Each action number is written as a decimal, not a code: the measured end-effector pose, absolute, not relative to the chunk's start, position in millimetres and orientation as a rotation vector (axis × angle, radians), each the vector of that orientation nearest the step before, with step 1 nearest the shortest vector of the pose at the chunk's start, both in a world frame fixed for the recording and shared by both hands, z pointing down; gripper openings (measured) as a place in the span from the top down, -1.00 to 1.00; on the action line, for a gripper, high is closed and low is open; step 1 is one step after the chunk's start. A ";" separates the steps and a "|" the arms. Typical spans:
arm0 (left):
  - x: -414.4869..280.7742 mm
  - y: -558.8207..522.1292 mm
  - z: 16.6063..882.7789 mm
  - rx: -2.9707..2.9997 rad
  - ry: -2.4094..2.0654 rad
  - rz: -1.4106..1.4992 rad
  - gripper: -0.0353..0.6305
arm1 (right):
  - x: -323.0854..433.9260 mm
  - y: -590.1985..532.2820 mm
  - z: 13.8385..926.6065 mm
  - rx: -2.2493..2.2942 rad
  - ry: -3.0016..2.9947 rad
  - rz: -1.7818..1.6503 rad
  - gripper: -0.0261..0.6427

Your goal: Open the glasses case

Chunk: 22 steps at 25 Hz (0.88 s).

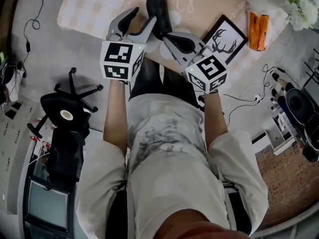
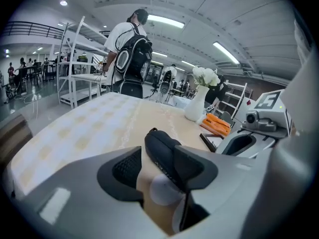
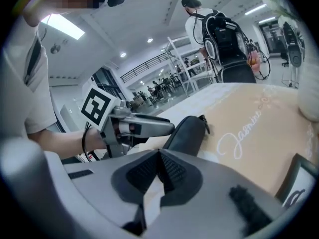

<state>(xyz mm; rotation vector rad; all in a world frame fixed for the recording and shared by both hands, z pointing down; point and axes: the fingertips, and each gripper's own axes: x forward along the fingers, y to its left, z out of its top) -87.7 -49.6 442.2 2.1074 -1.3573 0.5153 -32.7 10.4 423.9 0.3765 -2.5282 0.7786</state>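
The black glasses case (image 1: 158, 6) lies closed on the beige tablecloth (image 1: 99, 4), its long side pointing away from me. My left gripper (image 1: 143, 15) stands open just left of the case, with its right finger against the case's side. In the left gripper view the case (image 2: 160, 146) shows past the right pad, and the gap between the pads (image 2: 157, 164) holds only cloth and a white disc (image 2: 164, 190). My right gripper (image 1: 167, 37) is shut and empty at the case's near end. In the right gripper view the case (image 3: 187, 131) lies beyond the closed pads (image 3: 159, 156).
A framed antler picture (image 1: 227, 38) lies right of the grippers, with an orange pack (image 1: 258, 30) and a white vase of flowers (image 1: 299, 1) behind it. An office chair (image 1: 65, 113) stands on the floor at the left. A person with a backpack (image 2: 132, 54) stands beyond the table.
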 end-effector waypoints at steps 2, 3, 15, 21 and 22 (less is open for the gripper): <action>-83.4 -50.7 443.3 2.118 -1.349 0.530 0.27 | -34.5 12.8 424.8 0.378 -2.533 0.784 0.87; -81.6 -51.2 443.9 2.121 -1.346 0.536 0.28 | -36.0 13.9 425.1 0.374 -2.533 0.773 0.87; -56.7 -58.0 443.8 2.186 -1.260 0.550 0.32 | -45.8 16.3 423.6 0.329 -2.555 0.730 0.86; -32.9 -54.0 442.4 2.227 -1.171 0.544 0.27 | -33.4 23.9 420.1 0.287 -2.525 0.619 0.81; -30.2 -52.5 442.2 2.231 -1.161 0.543 0.25 | -28.9 24.8 416.9 0.281 -2.523 0.594 0.79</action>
